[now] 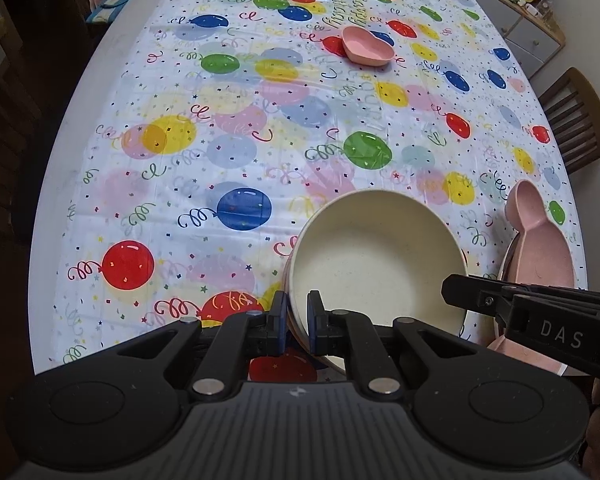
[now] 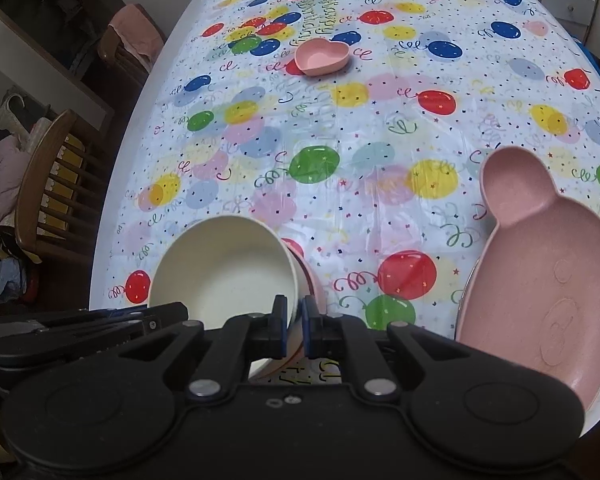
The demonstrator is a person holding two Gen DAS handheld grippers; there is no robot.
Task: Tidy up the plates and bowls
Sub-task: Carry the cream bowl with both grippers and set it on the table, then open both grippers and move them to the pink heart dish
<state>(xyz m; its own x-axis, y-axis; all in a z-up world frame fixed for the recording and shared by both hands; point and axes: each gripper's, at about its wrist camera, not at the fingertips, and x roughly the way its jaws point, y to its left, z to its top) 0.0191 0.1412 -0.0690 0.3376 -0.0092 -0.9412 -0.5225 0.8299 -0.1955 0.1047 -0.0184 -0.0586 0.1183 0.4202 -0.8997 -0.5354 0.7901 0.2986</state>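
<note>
Gripping opposite rims of the round cream bowl (image 1: 380, 256), my left tongs (image 1: 297, 322) and right tongs (image 2: 293, 326) were clamped nearly closed, the bowl tilted over the balloon-print tablecloth (image 1: 228, 152) beside the pink bear-shaped plate (image 2: 540, 280).

**Two wrist cameras, both angled steeply down over one surface**

The left wrist view sits just behind the left gripper (image 1: 297, 322), looking forward and sharply down along its fingers; the surface (image 1: 228, 128), under a balloon-print cloth, stretches away to its far end; the cream bowl (image 1: 380, 252) lies very close below the lens. The right wrist view sits behind the right gripper (image 2: 294, 326), aimed much the same way from slightly further right; the same cream bowl (image 2: 220, 276) fills its near foreground. Both views share the bowl, the pink heart dish (image 1: 367, 45) (image 2: 321, 56) further off, the pink bear-shaped plate (image 1: 540, 248) (image 2: 540, 280) at right, and each glimpses the other gripper.
</note>
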